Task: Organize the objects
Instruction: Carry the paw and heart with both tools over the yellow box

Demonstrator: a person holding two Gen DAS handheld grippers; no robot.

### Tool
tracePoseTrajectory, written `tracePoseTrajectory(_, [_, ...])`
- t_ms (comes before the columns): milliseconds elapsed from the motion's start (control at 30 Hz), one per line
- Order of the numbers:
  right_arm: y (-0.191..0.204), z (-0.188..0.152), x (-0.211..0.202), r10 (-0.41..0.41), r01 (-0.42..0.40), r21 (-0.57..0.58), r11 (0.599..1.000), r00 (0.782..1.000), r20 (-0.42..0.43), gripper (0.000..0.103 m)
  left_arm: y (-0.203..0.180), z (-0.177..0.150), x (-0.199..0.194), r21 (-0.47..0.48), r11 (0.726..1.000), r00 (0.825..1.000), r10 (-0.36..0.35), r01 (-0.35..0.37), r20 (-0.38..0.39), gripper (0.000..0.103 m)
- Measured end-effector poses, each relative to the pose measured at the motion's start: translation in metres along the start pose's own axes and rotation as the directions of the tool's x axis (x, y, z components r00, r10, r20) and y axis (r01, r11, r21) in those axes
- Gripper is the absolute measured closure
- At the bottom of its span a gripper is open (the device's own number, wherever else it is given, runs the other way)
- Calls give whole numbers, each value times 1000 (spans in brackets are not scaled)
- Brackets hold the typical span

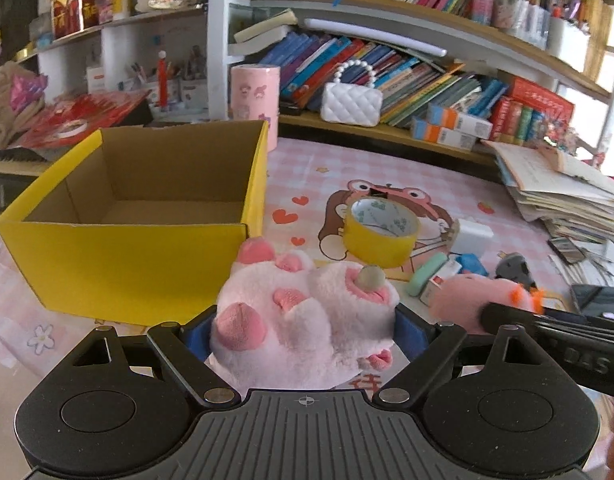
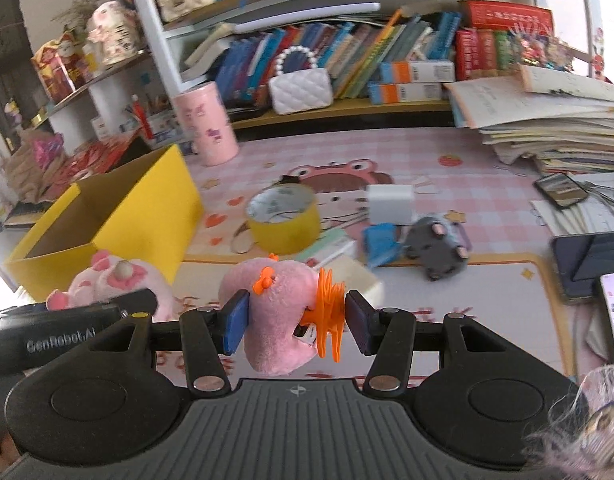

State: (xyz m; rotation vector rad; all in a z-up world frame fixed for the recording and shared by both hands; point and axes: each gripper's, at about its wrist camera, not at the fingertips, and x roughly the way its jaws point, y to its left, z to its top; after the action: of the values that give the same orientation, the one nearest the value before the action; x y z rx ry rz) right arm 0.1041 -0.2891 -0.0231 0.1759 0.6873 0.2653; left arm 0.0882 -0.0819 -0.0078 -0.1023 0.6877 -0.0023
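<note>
Left gripper [image 1: 303, 330] clamped on a fluffy pale-pink paw-shaped plush [image 1: 299, 312]; toes point far-left, long axis running near-to-far between the pads. The open yellow cardboard box [image 1: 119, 264] lies just left and far of this plush, its near wall almost touching the toes. The box interior looks empty as far as visible.

Right gripper [image 2: 297, 320] closed on a pink plush toy with orange frills [image 2: 275, 316]; the left pad presses the body, the right pad meets the frill. Its long axis is roughly upright, across the jaws. From here the box sits far-left, beyond the left gripper.

Judgement: left hand is nearer the box, so it should drop first.

A yellow tape roll [image 2: 285, 218] and a grey plush [image 2: 437, 246] remain on the pink mat [image 2: 487, 168].
</note>
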Motion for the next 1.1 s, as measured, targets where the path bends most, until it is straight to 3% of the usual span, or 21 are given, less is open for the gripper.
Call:
tracePoseTrajectory(133, [21, -3, 0, -8, 8, -8, 1000, 1000, 1, 54, 17, -4, -10, 1, 999, 999, -33, 33, 16, 14])
tracePoseTrajectory(400, [69, -23, -8, -33, 33, -30, 999, 999, -17, 54, 64, -20, -22, -49, 998, 998, -49, 48, -27, 14])
tracePoseTrajectory(1100, [198, -60, -15, 25, -25, -84, 996, 1000, -4, 54, 178, -34, -70, -86, 996, 1000, 15, -14, 11, 14])
